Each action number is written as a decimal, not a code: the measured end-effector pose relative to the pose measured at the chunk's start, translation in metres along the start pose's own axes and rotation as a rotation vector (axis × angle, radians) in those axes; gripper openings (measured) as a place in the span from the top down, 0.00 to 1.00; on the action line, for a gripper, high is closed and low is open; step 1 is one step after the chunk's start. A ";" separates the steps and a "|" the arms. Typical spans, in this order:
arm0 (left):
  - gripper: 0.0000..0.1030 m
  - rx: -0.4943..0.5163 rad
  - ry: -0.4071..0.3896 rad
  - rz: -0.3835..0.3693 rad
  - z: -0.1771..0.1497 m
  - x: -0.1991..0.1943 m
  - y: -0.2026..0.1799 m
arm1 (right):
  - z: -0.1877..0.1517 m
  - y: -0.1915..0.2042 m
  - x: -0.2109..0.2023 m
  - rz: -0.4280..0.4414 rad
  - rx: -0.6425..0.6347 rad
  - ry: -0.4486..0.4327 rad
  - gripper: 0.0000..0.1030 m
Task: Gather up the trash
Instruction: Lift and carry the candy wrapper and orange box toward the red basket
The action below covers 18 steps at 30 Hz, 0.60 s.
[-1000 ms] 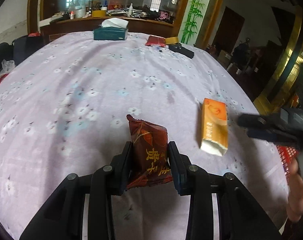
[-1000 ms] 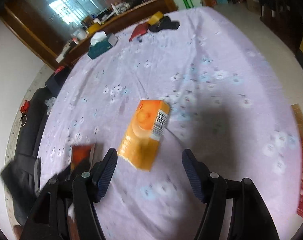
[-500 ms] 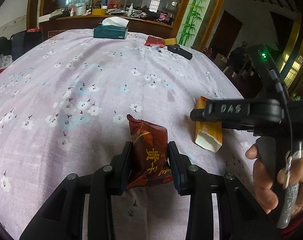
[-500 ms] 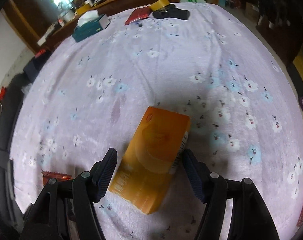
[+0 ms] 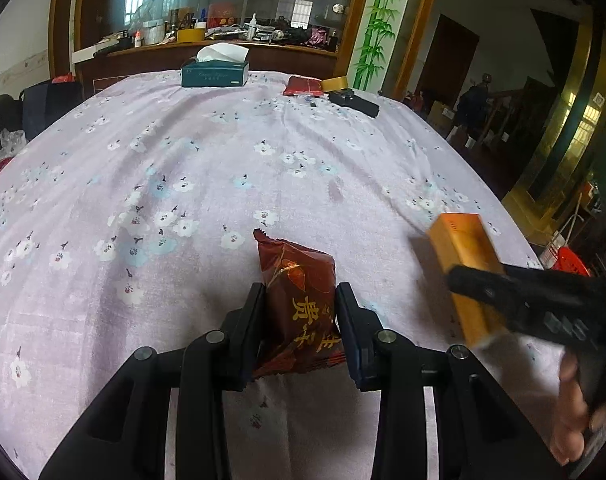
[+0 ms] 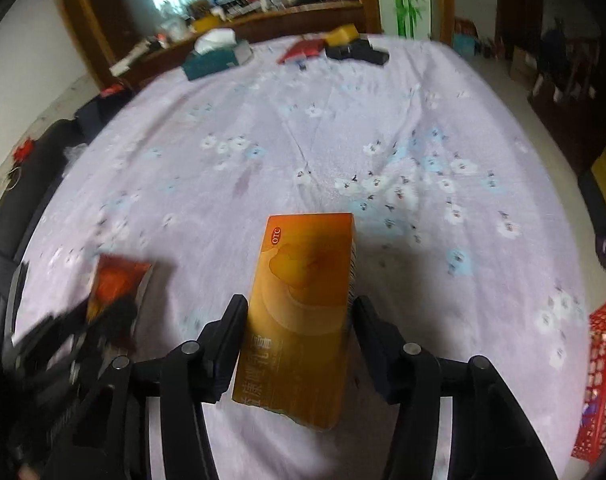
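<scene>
Left gripper (image 5: 299,312) held low over floral cloth surface (image 5: 183,168), fingers clamped on crinkly red snack wrapper (image 5: 299,300). Right gripper (image 6: 299,332) raised, fingers clamped on rectangular orange cardboard box (image 6: 303,300), lifted off surface.

home: floral tablecloth (image 5: 223,152), tissue box (image 5: 215,73), cluttered wooden sideboard (image 5: 223,50).

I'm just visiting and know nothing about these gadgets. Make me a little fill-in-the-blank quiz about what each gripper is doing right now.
1. The left gripper is shut on a dark red snack ____.
2. The right gripper is shut on an ____ box marked OTC.
3. The tablecloth is printed with small ____.
4. At the table's far edge, white tissue sticks out of a ____ tissue box.

Missing words: packet; orange; flowers; teal
</scene>
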<state>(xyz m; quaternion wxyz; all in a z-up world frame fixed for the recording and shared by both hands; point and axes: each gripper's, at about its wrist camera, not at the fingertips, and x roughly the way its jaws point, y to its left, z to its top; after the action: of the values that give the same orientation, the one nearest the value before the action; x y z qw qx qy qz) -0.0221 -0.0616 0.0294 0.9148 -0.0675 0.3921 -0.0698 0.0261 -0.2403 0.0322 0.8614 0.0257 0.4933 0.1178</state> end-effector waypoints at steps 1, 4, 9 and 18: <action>0.67 0.000 -0.001 0.001 -0.001 -0.001 -0.001 | -0.006 0.001 -0.008 0.010 -0.009 -0.025 0.44; 0.67 0.010 -0.023 0.014 -0.008 -0.008 -0.010 | -0.024 0.002 -0.027 0.000 -0.032 -0.093 0.44; 0.67 0.042 -0.066 0.042 -0.018 -0.021 -0.029 | -0.044 -0.010 -0.045 0.017 0.000 -0.160 0.43; 0.67 0.104 -0.098 0.108 -0.026 -0.022 -0.047 | -0.059 -0.027 -0.049 0.009 0.024 -0.205 0.43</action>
<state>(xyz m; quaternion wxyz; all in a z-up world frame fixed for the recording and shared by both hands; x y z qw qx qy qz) -0.0598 -0.1052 0.0353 0.9376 -0.0022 0.3458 -0.0374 -0.0435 -0.2816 0.0394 0.9064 0.0501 0.4040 0.1126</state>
